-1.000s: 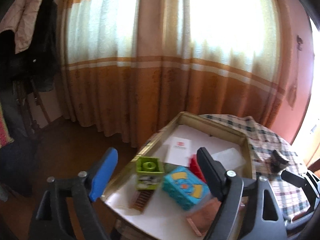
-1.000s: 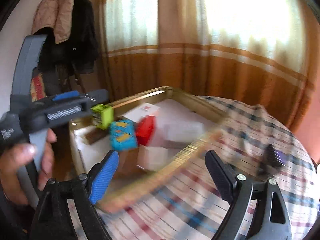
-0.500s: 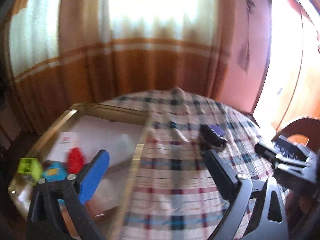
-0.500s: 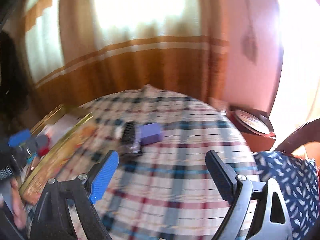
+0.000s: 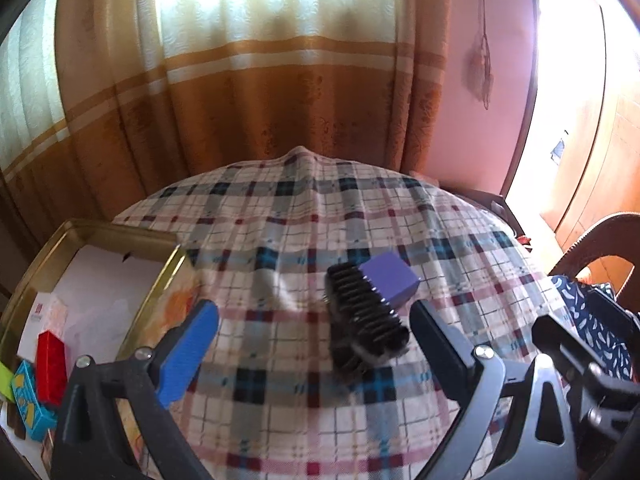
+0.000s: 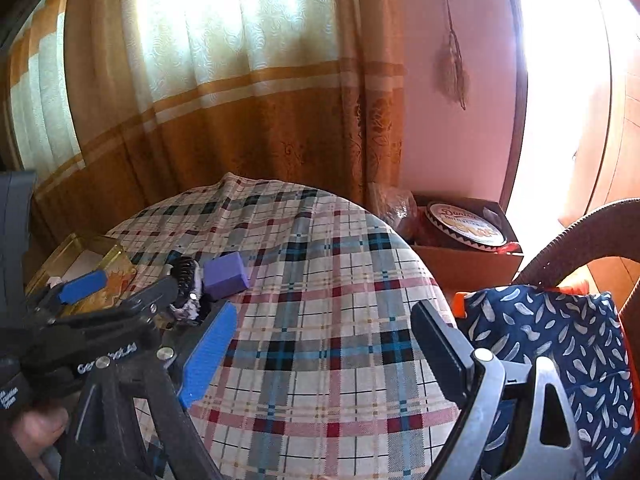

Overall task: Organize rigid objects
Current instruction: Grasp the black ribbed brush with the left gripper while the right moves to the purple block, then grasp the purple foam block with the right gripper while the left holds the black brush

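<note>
On the plaid-clothed round table [image 5: 280,240], both wrist views:
Left gripper [image 5: 316,336]: jaws wide apart, just been opening, nothing between the pads; hangs just near of the black ribbed block.
Right gripper [image 6: 324,344]: jaws wide apart, empty, over bare cloth at the table's right.
Black ribbed block [image 5: 366,316]: on the cloth mid-table, touching the purple cube [image 5: 390,276] at its far-right side.
Gold rectangular tin tray [image 5: 160,280]: far left edge of table, white liner inside.
In tray: red block [image 5: 50,360], blue patterned box [image 5: 28,404], white card [image 5: 38,312], all at its near end.
</note>
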A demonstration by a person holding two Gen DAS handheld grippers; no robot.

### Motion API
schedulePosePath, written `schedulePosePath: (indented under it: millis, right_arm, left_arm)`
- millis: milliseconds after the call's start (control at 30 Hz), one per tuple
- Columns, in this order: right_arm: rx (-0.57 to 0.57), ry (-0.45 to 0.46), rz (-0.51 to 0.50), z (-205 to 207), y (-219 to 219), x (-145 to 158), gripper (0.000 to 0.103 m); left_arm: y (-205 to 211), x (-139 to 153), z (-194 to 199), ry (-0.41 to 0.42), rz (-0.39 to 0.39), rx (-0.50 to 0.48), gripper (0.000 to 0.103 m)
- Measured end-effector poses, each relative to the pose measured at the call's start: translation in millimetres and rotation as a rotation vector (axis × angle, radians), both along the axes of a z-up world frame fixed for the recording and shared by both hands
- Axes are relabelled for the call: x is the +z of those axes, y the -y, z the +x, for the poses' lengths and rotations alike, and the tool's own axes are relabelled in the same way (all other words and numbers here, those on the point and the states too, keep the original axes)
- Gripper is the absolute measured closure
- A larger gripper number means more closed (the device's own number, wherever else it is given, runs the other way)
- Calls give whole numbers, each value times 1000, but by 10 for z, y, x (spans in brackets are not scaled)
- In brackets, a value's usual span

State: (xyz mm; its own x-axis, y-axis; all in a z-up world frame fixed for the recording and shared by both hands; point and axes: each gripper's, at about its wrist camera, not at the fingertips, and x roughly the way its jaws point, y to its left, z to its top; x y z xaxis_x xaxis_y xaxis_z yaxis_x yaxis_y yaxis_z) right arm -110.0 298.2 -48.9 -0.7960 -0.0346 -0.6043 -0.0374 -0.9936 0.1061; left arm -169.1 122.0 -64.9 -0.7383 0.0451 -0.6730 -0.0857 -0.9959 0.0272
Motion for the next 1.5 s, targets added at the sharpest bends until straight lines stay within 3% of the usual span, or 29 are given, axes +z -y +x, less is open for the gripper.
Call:
schedulePosePath:
  millis: [100, 167, 233, 267, 300, 333, 700, 1000, 1300, 1367, 1500]
  right_arm:
    - [-4, 3, -18, -29, -43, -21, 13]
    - [-4, 1, -20, -55, -55, -16, 13]
    - [-1, -1, -23, -95, -60, -10, 13]
    - [5, -3, -28, -121, -59, -8, 13]
    - [12, -4, -32, -144, -50, -10, 13]
    - [26, -1, -34, -186, -29, -15, 13]
    - [178, 79, 16, -763, 413, -113, 13]
    - [229, 149, 28, -1075, 585, -225, 13]
    - [288, 204, 28, -1218, 730, -302, 27]
    - [293, 207, -3, -1220, 724, -300, 37]
    - [315, 231, 18, -1207, 788, -376, 40]
  left_arm:
    - [-88, -77, -92, 15, -30, -14, 6]
    - [-102, -132, -153, 26, -45, -16, 15]
    - [-73, -186, -240, 53, -28, -31, 40]
    - [-42, -212, -293, 75, -1, -51, 48]
    - [-22, -227, -315, 85, 15, -64, 71]
    - [-6, -232, -339, 91, 18, -71, 76]
    - [221, -253, -378, 61, -37, 0, 76]
    - [336, -258, -365, 64, 10, 24, 76]
    - [447, -261, -341, 67, 42, 41, 76]
    - [453, -262, -347, 68, 45, 37, 76]
    - [472, -261, -345, 68, 53, 39, 76]
